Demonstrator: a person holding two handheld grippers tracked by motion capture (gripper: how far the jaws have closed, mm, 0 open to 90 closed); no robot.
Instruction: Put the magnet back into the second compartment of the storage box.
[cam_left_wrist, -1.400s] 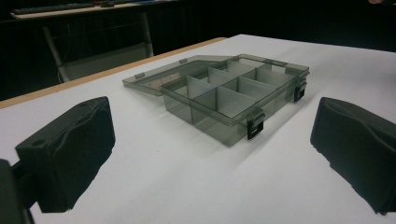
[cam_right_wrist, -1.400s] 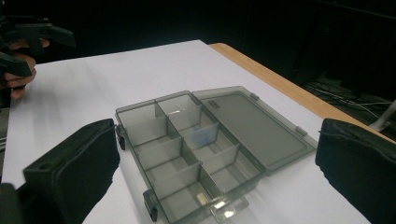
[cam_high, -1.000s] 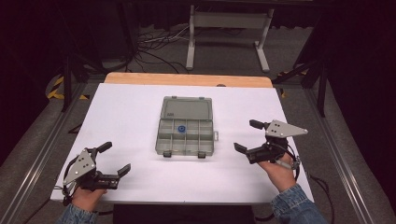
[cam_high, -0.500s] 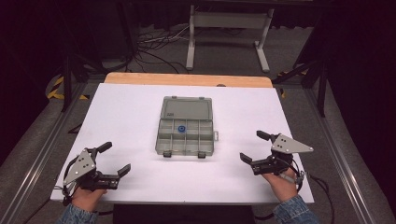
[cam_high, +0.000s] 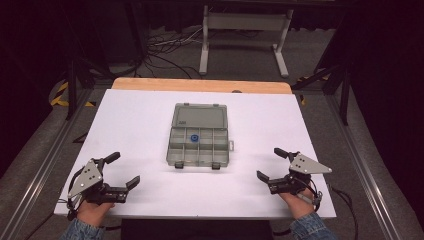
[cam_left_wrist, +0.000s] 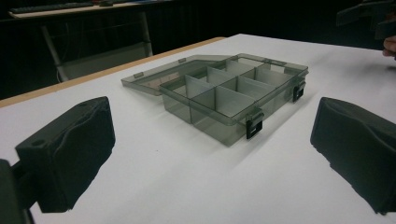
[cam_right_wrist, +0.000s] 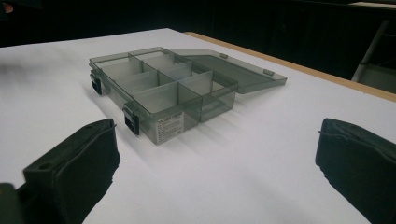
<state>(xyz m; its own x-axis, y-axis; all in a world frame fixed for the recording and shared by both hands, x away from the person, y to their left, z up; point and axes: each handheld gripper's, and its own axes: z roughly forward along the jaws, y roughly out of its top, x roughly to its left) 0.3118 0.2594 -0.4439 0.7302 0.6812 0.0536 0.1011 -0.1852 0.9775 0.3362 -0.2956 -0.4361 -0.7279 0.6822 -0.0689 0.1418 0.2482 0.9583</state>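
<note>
A smoky clear compartment box (cam_high: 197, 142) lies in the middle of the white table (cam_high: 135, 125), its lid (cam_high: 200, 116) folded flat on the far side. A small blue round piece (cam_high: 193, 136) rests in one middle compartment. My left gripper (cam_high: 124, 169) is open near the front left corner, well apart from the box. Near the front right, my right gripper (cam_high: 269, 163) is open and holds nothing. The left gripper view looks between its wide-apart jaws at the box (cam_left_wrist: 233, 93), with its black latches facing me. From the right gripper view, the box (cam_right_wrist: 163, 88) shows a label on its end wall.
A wooden strip (cam_high: 200, 85) edges the table's far side. Beyond it stand a metal frame (cam_high: 245, 35) and floor cables (cam_high: 165, 47). Grey rails (cam_high: 360, 165) run along both sides. The other gripper (cam_left_wrist: 369, 16) shows at the top right of the left gripper view.
My right gripper has drawn back toward the near edge of the table, away from the box. The left gripper and the box have stayed put.
</note>
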